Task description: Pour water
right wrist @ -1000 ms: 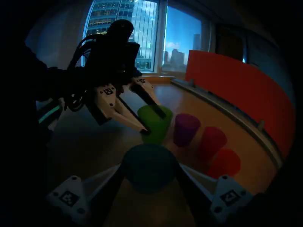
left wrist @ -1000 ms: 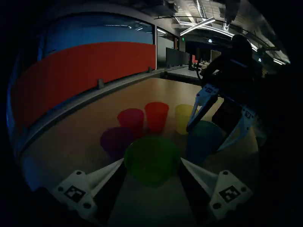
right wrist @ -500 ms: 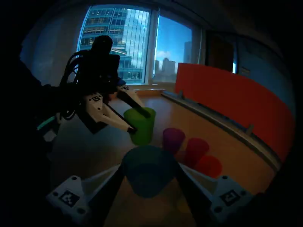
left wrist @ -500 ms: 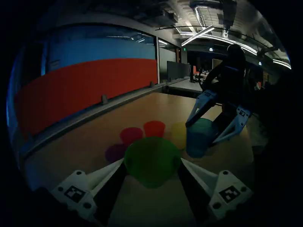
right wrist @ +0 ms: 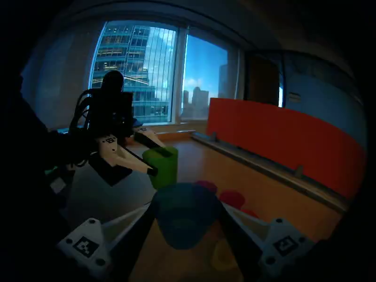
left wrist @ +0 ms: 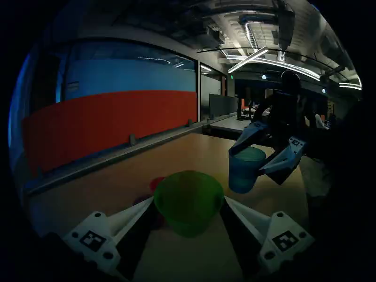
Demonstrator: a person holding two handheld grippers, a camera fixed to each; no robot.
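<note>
Green cup (left wrist: 189, 202) is held between the jaws of the left gripper (left wrist: 188, 201), seemingly clear of the table (left wrist: 188, 148). Blue cup (right wrist: 184, 214) is clamped upright in the jaws of the right gripper (right wrist: 185, 209), near the green one. Red cup (right wrist: 230, 197) is noted on the table below.

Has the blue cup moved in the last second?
Yes. The blue cup, held in the right gripper, has gone up: it stood on the table, and now it hangs above it.
</note>
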